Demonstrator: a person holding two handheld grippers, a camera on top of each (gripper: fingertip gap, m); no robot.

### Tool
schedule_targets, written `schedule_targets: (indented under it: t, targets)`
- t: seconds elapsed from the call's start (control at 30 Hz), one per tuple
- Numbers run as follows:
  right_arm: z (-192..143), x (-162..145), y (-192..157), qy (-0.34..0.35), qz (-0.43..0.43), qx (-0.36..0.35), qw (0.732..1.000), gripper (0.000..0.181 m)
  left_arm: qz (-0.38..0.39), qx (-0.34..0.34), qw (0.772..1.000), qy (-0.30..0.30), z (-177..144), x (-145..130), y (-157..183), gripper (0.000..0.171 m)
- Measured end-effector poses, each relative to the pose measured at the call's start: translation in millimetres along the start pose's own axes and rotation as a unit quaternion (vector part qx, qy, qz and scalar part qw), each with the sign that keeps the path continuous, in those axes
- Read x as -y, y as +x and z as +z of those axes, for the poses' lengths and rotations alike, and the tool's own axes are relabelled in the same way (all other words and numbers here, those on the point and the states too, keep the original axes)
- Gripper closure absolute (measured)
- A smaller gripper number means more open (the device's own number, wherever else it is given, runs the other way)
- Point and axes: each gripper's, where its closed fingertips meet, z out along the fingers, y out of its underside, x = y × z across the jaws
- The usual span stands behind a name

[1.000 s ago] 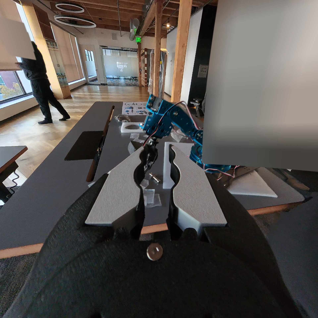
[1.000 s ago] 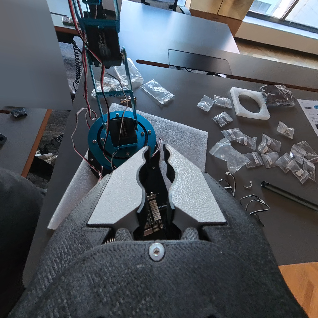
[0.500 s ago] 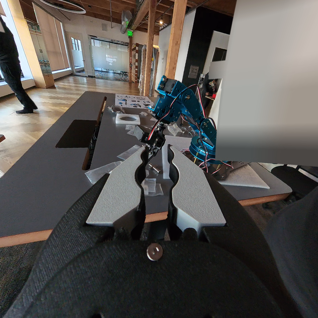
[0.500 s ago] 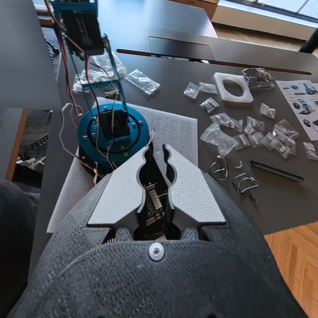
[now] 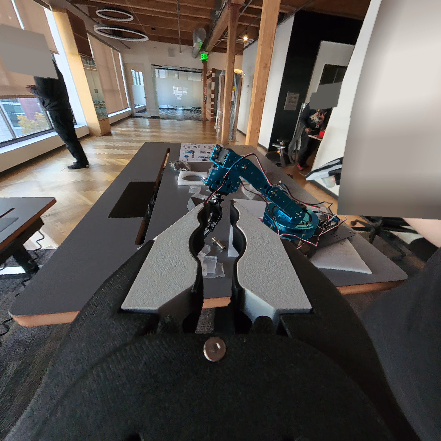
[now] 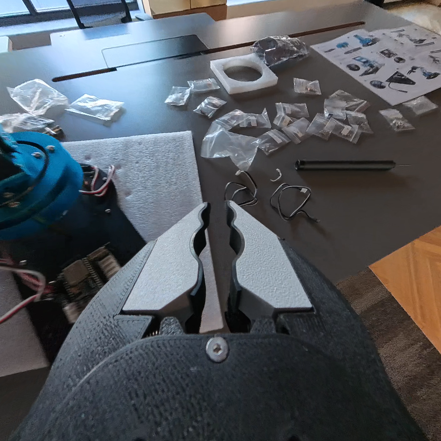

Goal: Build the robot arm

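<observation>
- Since 0.5 s ago: right gripper (image 6: 217,205) swung off the blue arm's base, which now sits blurred at its left; circuit board no longer between its fingers. Left view pulled back a bit, person by the window back in frame.
- Blue robot arm (image 5: 241,176): on the dark table (image 5: 83,250), round base (image 6: 35,186) over a black plate on a white foam sheet (image 6: 152,171); arm bends fwd, its small black claw (image 5: 213,214) hangs down.
- Left gripper (image 5: 217,207): released, narrow gap, holding nothing; claw is seen between its tips, contact can't be told. Small metal pin (image 5: 218,243) lies on table beyond.
- Right gripper: slack, narrow gap, empty, above foam edge; circuit board (image 6: 88,274) to its left.
- Around: looped black wires (image 6: 290,200), black rod (image 6: 343,165), many clear bags (image 6: 293,124), square foam ring (image 6: 243,74), printed sheet (image 6: 386,59).
- Person (image 5: 59,114) stands by window, far left.
</observation>
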Motion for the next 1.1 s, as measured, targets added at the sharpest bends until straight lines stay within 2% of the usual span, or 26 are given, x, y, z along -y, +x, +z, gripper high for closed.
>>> schedule_targets:
  t: [0.27,0.4,0.53,0.67,0.83,1.1]
  targets:
    - [50,18,59,-0.014,-0.025,0.016,0.999,0.173,0.034,0.047,0.998,-0.029,-7,18,29,0.157]
    - [86,12,44,-0.081,-0.062,0.092,0.99,0.175,0.039,0.061,0.997,-0.031,-10,25,45,0.157]
    - [108,6,42,-0.122,-0.093,0.115,0.981,0.174,0.048,0.081,0.994,-0.058,-16,18,54,0.157]
    - [118,5,46,-0.141,-0.087,0.134,0.977,0.173,0.051,0.094,0.992,-0.068,-22,17,59,0.157]
    - [128,-15,43,-0.204,-0.108,0.158,0.96,0.168,0.053,0.098,0.991,-0.068,-24,20,59,0.157]
    - [133,-33,41,-0.229,-0.099,0.157,0.956,0.168,0.06,0.08,0.993,-0.068,-15,22,55,0.157]
